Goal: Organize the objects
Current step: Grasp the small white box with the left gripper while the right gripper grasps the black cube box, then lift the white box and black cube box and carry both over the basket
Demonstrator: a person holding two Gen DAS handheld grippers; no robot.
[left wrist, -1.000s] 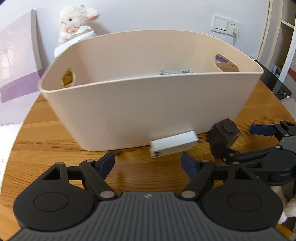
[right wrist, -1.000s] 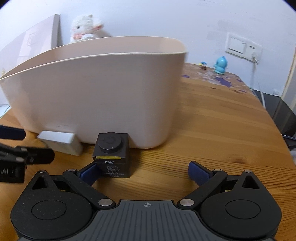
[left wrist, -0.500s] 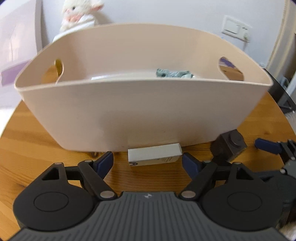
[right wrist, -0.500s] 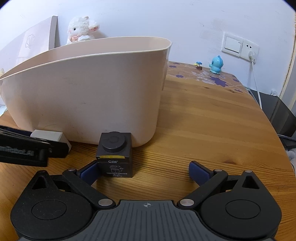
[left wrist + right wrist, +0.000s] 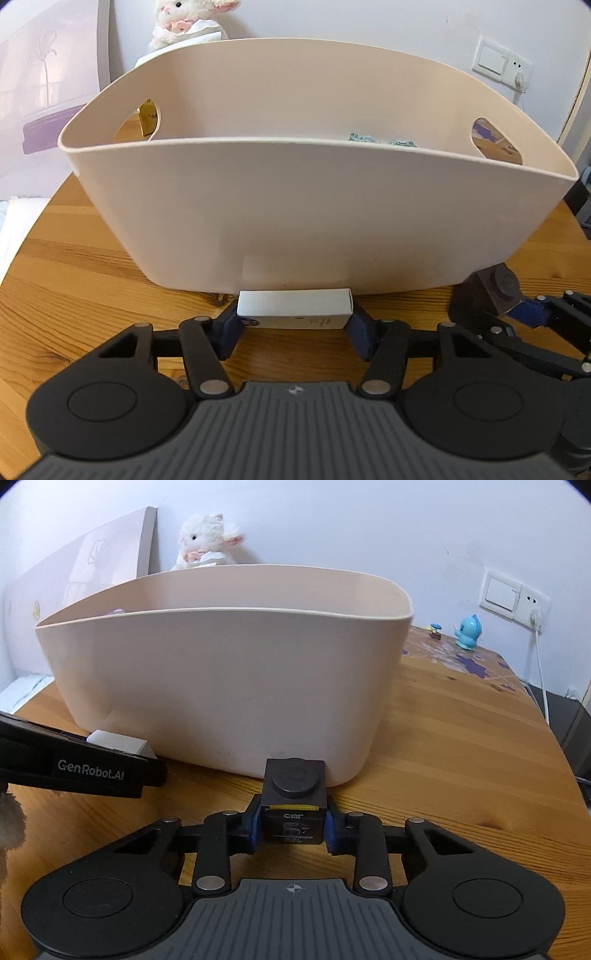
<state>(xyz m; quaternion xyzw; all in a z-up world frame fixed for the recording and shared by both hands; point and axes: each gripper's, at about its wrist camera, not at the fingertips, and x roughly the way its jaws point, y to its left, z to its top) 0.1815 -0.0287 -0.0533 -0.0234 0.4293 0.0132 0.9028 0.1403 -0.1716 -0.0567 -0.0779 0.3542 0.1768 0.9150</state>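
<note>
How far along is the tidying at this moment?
Done: something teal already lies in the beige basket. In hand: left gripper clamps the white box, right gripper the black cube, both on the table. Left: lifting both into the basket.

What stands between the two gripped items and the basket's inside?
Only the beige basket's near wall: the white box and the black cube, both clamped on the table, sit against its base, well below the rim.

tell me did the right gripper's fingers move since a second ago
Yes. The right gripper has closed: its blue pads, spread wide before, now press both sides of the black box, which sits against the beige basket as before.
</note>
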